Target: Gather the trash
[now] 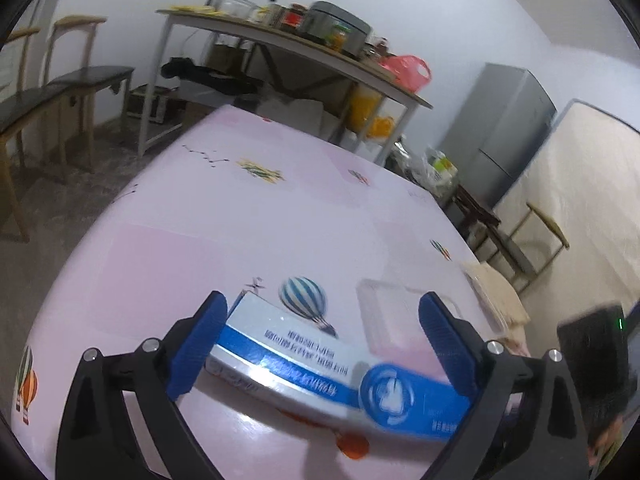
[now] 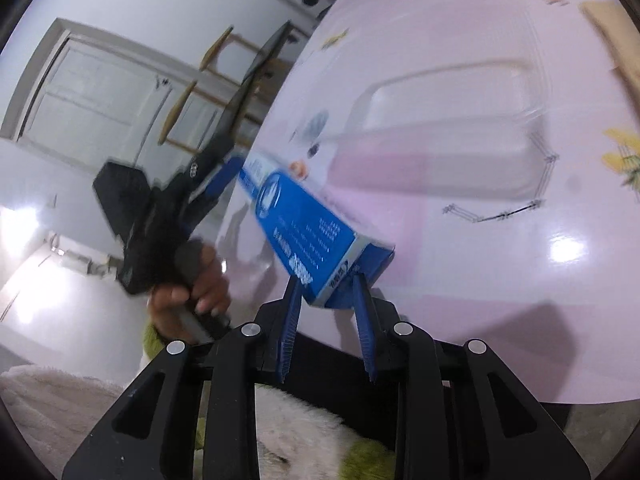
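A long blue-and-white carton lies across my left gripper, whose blue fingers stand wide apart at its two ends, so it is open around the carton. In the right wrist view the same carton is pinched at its near end by my right gripper, shut on it. The left gripper shows there at the carton's far end, held by a hand. A clear plastic tray lies on the pink table just beyond; it also shows in the right wrist view.
A beige cloth lies at the table's right edge. Beyond the table stand a cluttered shelf table, wooden chairs at left and a grey fridge at right. In the right wrist view a fluffy rug lies below the table edge.
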### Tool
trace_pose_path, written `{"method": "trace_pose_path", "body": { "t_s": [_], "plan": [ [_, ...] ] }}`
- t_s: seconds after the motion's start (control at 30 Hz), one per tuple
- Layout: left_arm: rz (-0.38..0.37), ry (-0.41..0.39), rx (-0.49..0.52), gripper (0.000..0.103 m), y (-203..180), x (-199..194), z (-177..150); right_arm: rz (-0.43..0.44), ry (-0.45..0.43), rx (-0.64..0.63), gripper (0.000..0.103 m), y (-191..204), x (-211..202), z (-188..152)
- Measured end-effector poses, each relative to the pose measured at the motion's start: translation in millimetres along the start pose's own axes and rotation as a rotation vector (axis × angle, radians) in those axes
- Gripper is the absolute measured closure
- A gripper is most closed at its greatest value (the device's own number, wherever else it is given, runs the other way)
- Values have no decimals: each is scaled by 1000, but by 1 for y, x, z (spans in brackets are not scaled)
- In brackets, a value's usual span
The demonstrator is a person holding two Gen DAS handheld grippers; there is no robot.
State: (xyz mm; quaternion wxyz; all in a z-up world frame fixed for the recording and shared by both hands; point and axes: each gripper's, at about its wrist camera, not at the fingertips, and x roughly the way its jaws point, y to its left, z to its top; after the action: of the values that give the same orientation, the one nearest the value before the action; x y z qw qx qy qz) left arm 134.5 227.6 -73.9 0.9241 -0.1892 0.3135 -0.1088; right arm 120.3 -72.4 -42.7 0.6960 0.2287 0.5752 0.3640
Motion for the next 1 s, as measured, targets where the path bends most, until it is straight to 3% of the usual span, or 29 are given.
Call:
{"method": "trace_pose_path", "body": {
  "t_s": [0.1, 0.17, 0.27, 0.43, 0.57, 0.73, 0.83, 1.0],
  "plan": [
    [24, -16, -4, 8, 7, 4, 9, 45, 42, -42, 73, 14, 14, -3],
    [-10, -6, -26, 8, 10, 5, 14, 75, 73, -60, 73, 21, 23, -6],
    [-1, 1, -31, 8, 9, 1, 18, 68, 86, -98, 73, 29, 26, -10],
    [128, 5, 12, 7, -7, -22, 17, 19, -15, -105, 61, 21, -6, -12],
    [271, 93, -2, 6, -18, -23, 6, -37, -90, -78, 59, 9, -30, -11],
    [278, 212, -78, 6, -20, 4, -9, -171, -214, -90, 54, 5, -59, -12],
    [283, 243, -96, 7, -22, 19, -13, -235, -281, -109, 53, 7, -66, -10],
    [317, 263, 35, 19, -36, 34, -17, -292, -346, -124, 53, -2, -85, 4]
  ]
}}
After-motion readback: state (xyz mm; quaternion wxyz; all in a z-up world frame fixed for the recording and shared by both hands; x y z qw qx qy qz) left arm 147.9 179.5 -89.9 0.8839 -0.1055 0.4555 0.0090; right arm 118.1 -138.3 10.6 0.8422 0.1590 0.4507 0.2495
